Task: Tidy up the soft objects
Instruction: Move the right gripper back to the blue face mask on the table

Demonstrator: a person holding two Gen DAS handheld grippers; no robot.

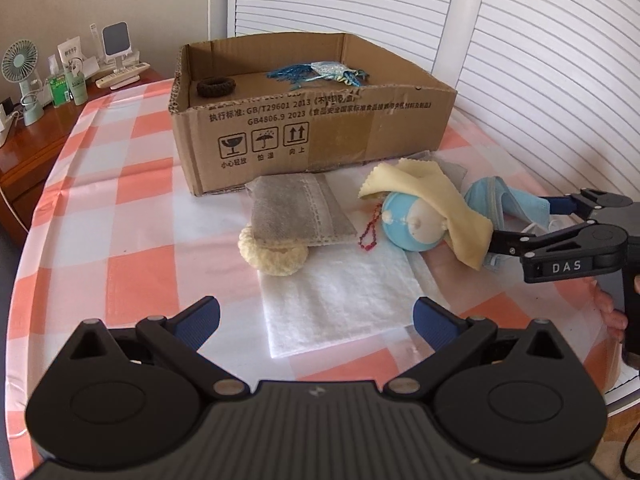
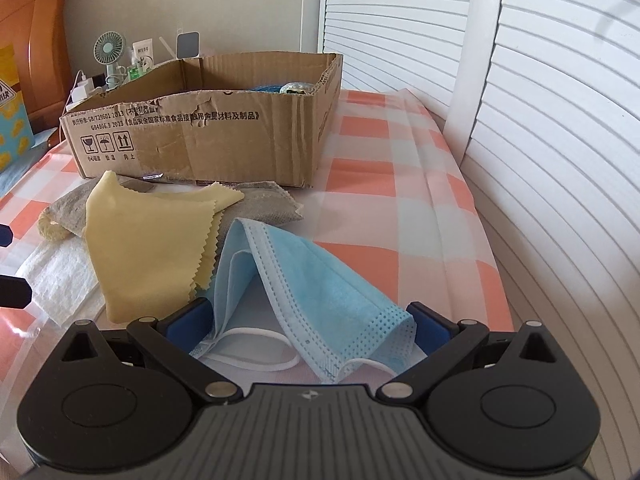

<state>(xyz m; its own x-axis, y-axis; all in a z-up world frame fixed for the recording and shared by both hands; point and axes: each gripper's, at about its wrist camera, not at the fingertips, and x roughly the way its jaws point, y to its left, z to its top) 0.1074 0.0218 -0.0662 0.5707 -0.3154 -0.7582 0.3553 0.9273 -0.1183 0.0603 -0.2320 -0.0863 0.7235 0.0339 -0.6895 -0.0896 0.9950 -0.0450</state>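
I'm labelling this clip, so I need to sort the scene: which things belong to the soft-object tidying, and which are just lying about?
Part of the job:
cardboard box
blue face mask
yellow cloth
grey pouch
cream scrunchie
white towel
dark scrunchie

Lying about:
desk fan
green bottles

Blue ball (image 1: 404, 222) half under yellow cloth (image 1: 440, 208)
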